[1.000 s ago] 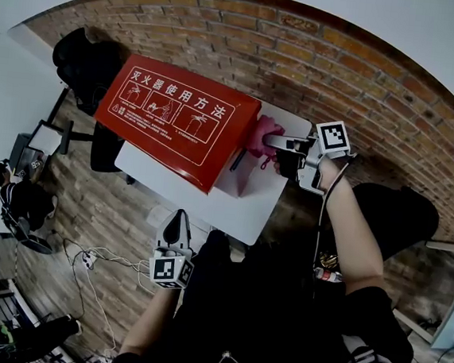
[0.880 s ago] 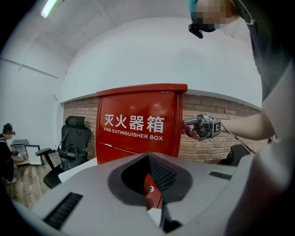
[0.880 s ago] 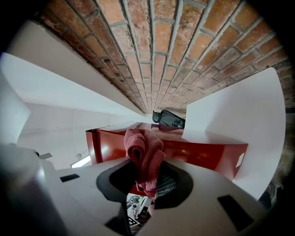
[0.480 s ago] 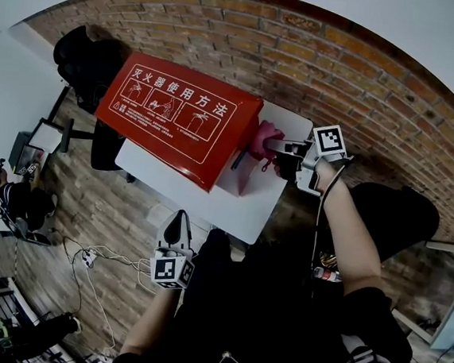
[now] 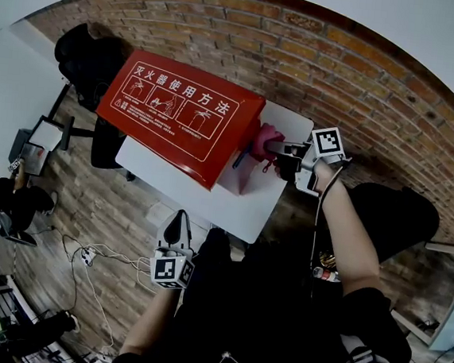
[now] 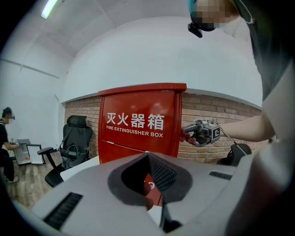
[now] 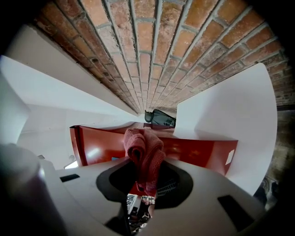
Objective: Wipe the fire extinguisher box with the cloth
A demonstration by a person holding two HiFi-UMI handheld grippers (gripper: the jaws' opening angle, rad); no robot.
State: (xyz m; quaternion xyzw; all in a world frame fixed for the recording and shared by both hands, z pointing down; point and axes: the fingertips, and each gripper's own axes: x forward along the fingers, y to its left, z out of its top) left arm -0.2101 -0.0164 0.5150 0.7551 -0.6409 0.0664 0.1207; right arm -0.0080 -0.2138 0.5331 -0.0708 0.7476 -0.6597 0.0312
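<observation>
Head view: a red fire extinguisher box (image 5: 177, 116) stood on a white table (image 5: 232, 209) against brickwork. The right gripper (image 5: 282, 152) reached in from the box's right side with a pink cloth (image 5: 264, 140) bunched at its tip and pressed to the box's side edge, apparently so the wad could rub that face. The left gripper (image 5: 177, 226) hung low near the table's front edge, well apart from the box, likely parked out of the way.

Left gripper view: its jaws lay together with nothing between them. Beyond them the box's lettered front (image 6: 138, 122) stood upright, and at its right edge the right gripper (image 6: 198, 133) held the cloth (image 6: 186, 135) against it.

Right gripper view: the jaws were clamped on the cloth (image 7: 144, 154), which stuck out ahead as a rolled wad, giving a soft pad for wiping. The red box (image 7: 193, 150) lay directly behind it, with the white table (image 7: 230, 106) to the right.
</observation>
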